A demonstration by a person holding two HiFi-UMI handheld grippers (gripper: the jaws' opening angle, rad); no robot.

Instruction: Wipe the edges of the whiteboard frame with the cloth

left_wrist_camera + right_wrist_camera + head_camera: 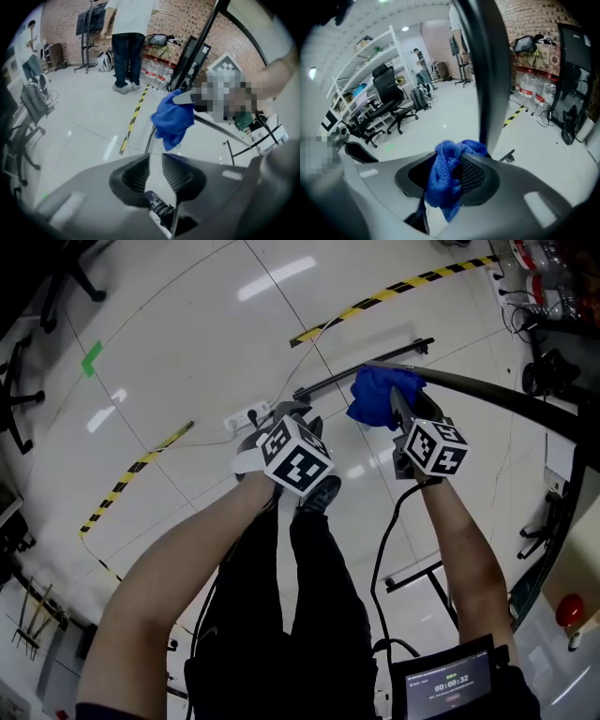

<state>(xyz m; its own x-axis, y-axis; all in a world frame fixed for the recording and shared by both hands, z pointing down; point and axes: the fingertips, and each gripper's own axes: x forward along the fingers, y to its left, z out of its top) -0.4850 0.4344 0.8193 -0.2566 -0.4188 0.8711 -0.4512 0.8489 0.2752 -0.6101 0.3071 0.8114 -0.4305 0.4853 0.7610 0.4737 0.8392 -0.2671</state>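
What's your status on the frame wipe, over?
Left tool shut, empty. Right tool shut on blue cloth, cloth at whiteboard frame edge. Nothing seen blocking the frame.

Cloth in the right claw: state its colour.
The cloth is blue, clearest in the right gripper view.

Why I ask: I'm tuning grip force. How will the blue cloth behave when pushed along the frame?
Probably floppy: the blue cloth bunches in folds between the jaws of the right gripper and droops below them. Likely light, hanging from that one pinch. Its fuzzy pile should drag rather than slip on the whiteboard frame.
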